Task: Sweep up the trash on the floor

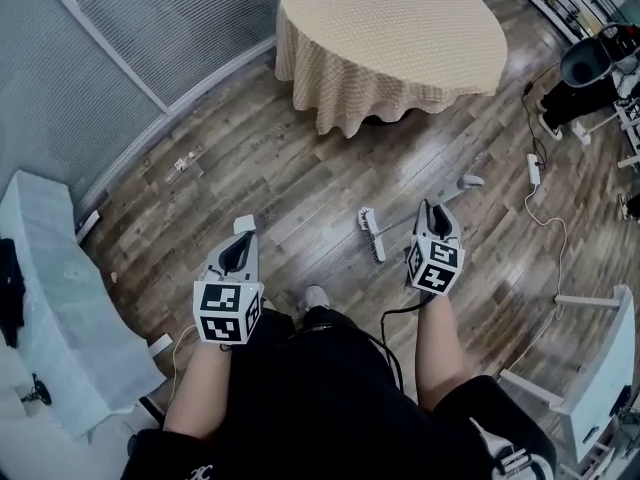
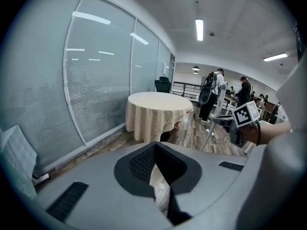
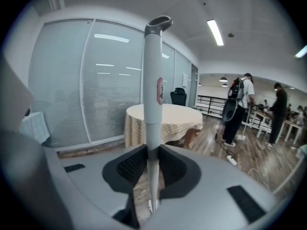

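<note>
Broom (image 3: 152, 80) white, grey-capped, clamped upright in right claw (image 3: 153, 150); left claw (image 2: 155, 147) closed, empty.

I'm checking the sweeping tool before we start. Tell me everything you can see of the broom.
The broom is white: a slim pole with a grey cap on top and a red mark below it, and a narrow head that seems to rest on the wooden floor ahead of the person's feet. It stands tilted, its pole clamped between the right claw's jaws.
</note>
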